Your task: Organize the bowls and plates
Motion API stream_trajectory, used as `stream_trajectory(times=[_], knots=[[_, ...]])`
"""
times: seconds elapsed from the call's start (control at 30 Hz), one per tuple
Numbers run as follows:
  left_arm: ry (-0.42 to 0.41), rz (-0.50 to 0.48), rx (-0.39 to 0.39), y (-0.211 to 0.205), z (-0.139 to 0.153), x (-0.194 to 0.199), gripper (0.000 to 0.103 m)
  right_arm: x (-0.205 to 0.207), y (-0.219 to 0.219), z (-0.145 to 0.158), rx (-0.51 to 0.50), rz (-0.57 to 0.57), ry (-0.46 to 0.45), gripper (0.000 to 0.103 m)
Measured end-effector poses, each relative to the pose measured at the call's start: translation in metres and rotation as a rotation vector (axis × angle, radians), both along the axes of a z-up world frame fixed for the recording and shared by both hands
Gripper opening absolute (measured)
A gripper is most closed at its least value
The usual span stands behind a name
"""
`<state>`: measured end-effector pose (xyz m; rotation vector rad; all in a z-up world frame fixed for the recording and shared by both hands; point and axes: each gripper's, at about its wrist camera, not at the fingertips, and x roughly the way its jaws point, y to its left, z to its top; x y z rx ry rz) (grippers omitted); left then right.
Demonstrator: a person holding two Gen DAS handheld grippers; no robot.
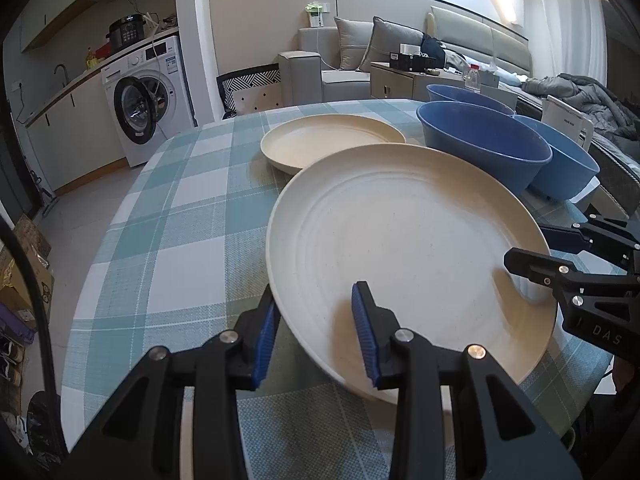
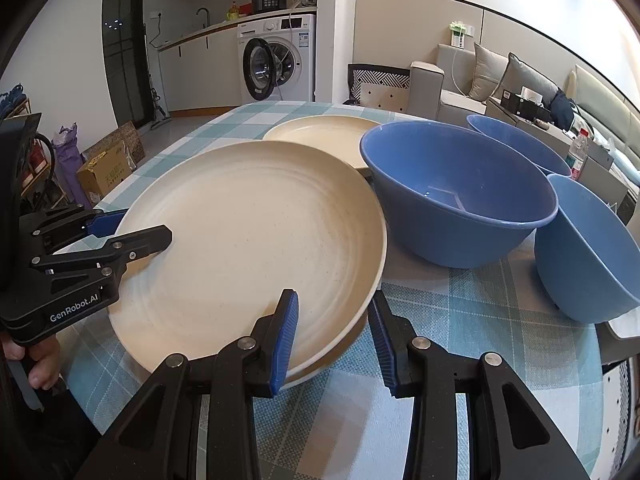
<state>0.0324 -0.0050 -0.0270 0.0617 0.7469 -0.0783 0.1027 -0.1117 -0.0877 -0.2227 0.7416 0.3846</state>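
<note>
A large cream plate is held a little above the checked tablecloth by both grippers. My left gripper is shut on its near-left rim, one blue pad under the rim and one on the inner face; the right wrist view shows it at the plate's left edge. My right gripper is shut on the near-right rim and shows at the plate's right edge. A second cream plate lies flat on the table behind.
Three blue bowls stand right of the plates: a big one against the held plate's far-right rim, one behind it, one tilted at the table's right edge. A person's hand holds the left gripper. Sofa and washing machine beyond.
</note>
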Motion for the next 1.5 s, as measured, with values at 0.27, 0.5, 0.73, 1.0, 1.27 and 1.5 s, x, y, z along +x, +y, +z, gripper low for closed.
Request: stream_trajectory(times=[0.27, 0.5, 0.73, 1.0, 1.27, 1.5], knots=[[0.021, -0.007, 0.015, -0.001, -0.005, 0.002, 0.035, 0.001, 0.001, -0.005, -0.009, -0.003, 0.014, 0.037], [0.043, -0.006, 0.026, -0.001, -0.009, 0.004, 0.037, -0.002, 0.003, -0.010, -0.031, 0.004, 0.006, 0.038], [0.049, -0.010, 0.058, -0.005, -0.012, 0.004, 0.041, -0.002, 0.003, -0.013, -0.035, 0.002, 0.009, 0.042], [0.065, -0.011, 0.037, -0.003, -0.012, 0.006, 0.045, 0.000, -0.001, -0.013, -0.021, 0.006, 0.011, 0.049], [0.053, -0.017, -0.004, 0.000, -0.006, 0.003, 0.058, -0.004, -0.001, -0.005, -0.003, 0.024, -0.024, 0.073], [0.036, -0.004, -0.045, 0.007, 0.002, 0.001, 0.079, -0.010, -0.005, 0.010, 0.031, 0.027, -0.066, 0.092]])
